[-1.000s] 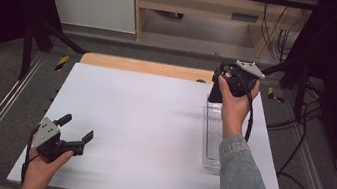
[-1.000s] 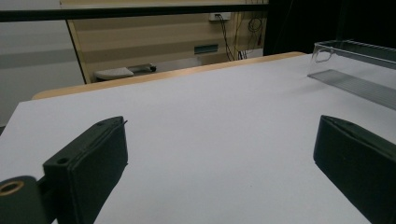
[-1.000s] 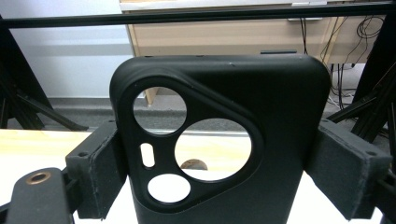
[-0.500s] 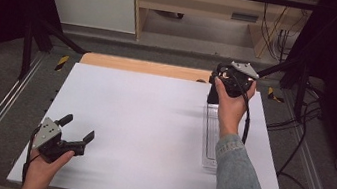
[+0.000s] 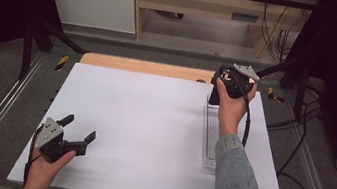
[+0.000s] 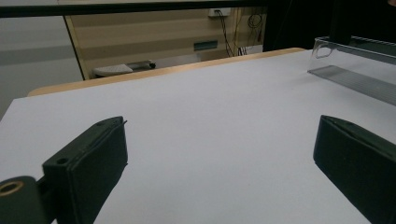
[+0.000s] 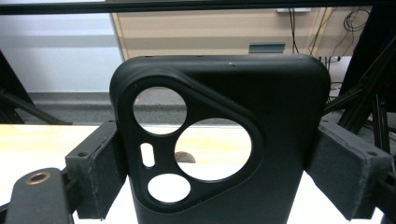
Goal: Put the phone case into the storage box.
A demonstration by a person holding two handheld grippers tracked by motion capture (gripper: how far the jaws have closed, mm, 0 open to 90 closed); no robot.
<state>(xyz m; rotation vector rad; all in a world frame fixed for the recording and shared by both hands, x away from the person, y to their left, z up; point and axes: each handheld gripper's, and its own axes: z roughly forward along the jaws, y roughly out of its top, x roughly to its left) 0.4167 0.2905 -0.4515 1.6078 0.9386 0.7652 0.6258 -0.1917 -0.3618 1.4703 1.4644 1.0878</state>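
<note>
My right gripper (image 5: pixel 224 85) is at the far right of the white table (image 5: pixel 142 121), shut on a black phone case (image 5: pixel 214 97) above the far end of a clear plastic rack (image 5: pixel 210 141). In the right gripper view the phone case (image 7: pixel 280 116) stands upright with its camera cut-outs facing me, and both pads of the right gripper (image 7: pixel 219 172) press on its side edges. My left gripper (image 5: pixel 79 128) rests at the near left of the table. The jaws of the left gripper (image 6: pixel 219 172) stand wide open over bare table.
The clear rack (image 6: pixel 355 60) lies along the table's right side. A wooden strip (image 5: pixel 145 66) borders the far edge. Metal rails run down both sides, cables (image 5: pixel 295 144) trail on the floor at the right, and a shelf unit (image 5: pixel 204 9) stands beyond.
The right hand with the case has shifted only slightly. The left gripper has stayed put.
</note>
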